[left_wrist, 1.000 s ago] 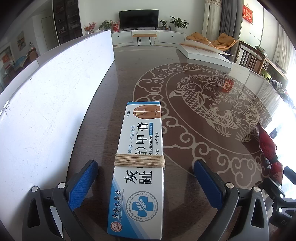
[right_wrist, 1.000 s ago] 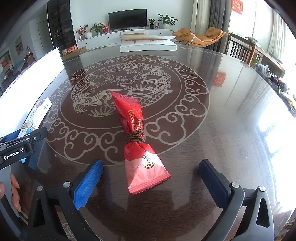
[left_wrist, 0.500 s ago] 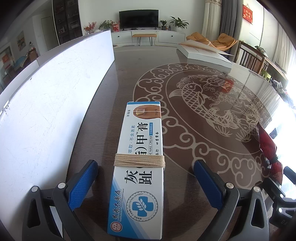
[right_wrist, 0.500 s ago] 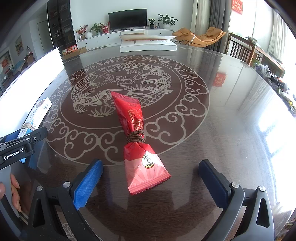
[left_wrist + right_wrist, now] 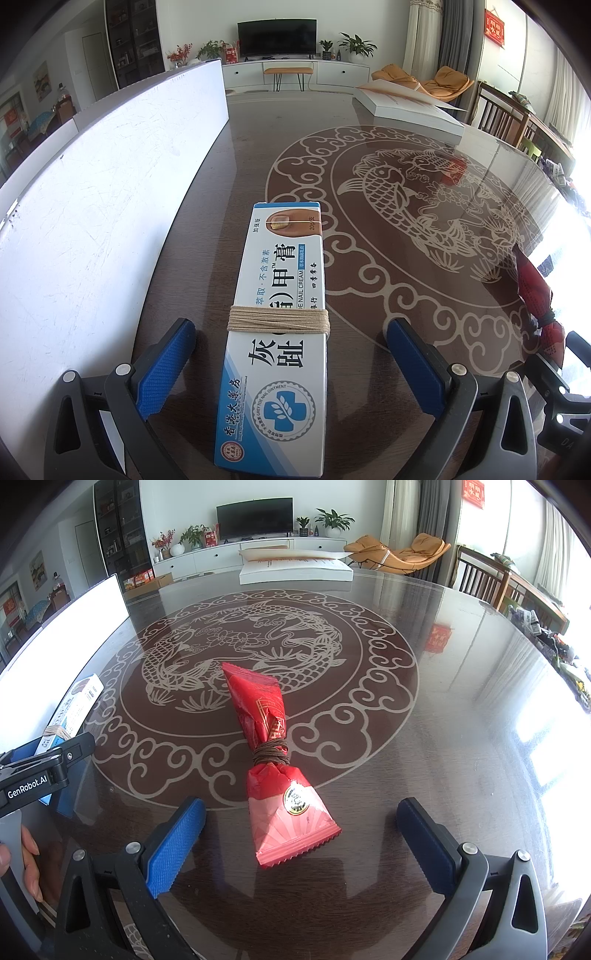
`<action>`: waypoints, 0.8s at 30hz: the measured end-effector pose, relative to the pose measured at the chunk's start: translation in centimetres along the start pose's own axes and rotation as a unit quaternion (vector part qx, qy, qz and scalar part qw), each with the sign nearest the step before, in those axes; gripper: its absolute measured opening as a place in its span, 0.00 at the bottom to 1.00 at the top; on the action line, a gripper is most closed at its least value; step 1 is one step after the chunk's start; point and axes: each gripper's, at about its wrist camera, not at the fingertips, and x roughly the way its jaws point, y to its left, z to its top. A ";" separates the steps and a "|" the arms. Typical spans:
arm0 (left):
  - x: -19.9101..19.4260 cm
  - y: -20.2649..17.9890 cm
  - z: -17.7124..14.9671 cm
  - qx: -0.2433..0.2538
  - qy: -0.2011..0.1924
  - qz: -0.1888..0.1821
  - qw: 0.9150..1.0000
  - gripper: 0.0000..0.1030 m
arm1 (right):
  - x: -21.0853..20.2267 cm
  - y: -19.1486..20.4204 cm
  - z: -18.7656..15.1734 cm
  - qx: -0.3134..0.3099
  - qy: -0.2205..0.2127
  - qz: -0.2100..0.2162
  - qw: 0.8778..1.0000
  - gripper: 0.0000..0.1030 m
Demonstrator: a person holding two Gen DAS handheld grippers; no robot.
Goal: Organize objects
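A white and blue nail cream box [image 5: 281,317] with tan string wound round its middle lies flat on the dark table. My left gripper [image 5: 291,365] is open, its blue fingers either side of the box's near half without touching it. A red snack packet [image 5: 275,753], cinched with brown string, lies on the table. My right gripper [image 5: 301,840] is open, its fingers either side of the packet's near end. The box also shows at the left of the right wrist view [image 5: 75,709]. The packet shows at the right edge of the left wrist view [image 5: 537,291].
A long white board [image 5: 92,206] stands on edge along the table's left side. A flat white box [image 5: 295,570] lies at the table's far edge. The glossy table [image 5: 461,709] bears a fish pattern. Chairs [image 5: 480,579] stand at the right.
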 end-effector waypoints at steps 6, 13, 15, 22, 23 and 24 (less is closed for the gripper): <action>0.0 0.0 0.0 0.000 0.000 0.000 1.000 1.00 | 0.0 0.0 0.0 0.000 0.000 0.000 1.000 1.00; 0.0 0.0 0.0 0.000 0.000 0.000 1.000 1.00 | 0.0 0.0 0.0 0.000 0.000 0.000 1.000 1.00; 0.0 0.0 0.0 0.000 0.000 0.000 1.000 1.00 | 0.0 0.0 0.0 0.000 0.000 0.000 1.000 1.00; 0.7 -0.1 1.2 0.003 0.071 -0.003 0.997 1.00 | -0.6 -6.3 1.2 0.144 0.016 0.189 0.971 0.99; 0.9 -0.1 1.4 0.004 0.080 -0.004 0.997 1.00 | -0.4 -7.9 1.5 0.185 0.033 0.201 0.961 0.96; 0.9 -0.1 1.5 0.007 0.087 -0.006 0.996 1.00 | -0.4 -8.9 2.1 0.202 0.047 0.192 0.959 0.95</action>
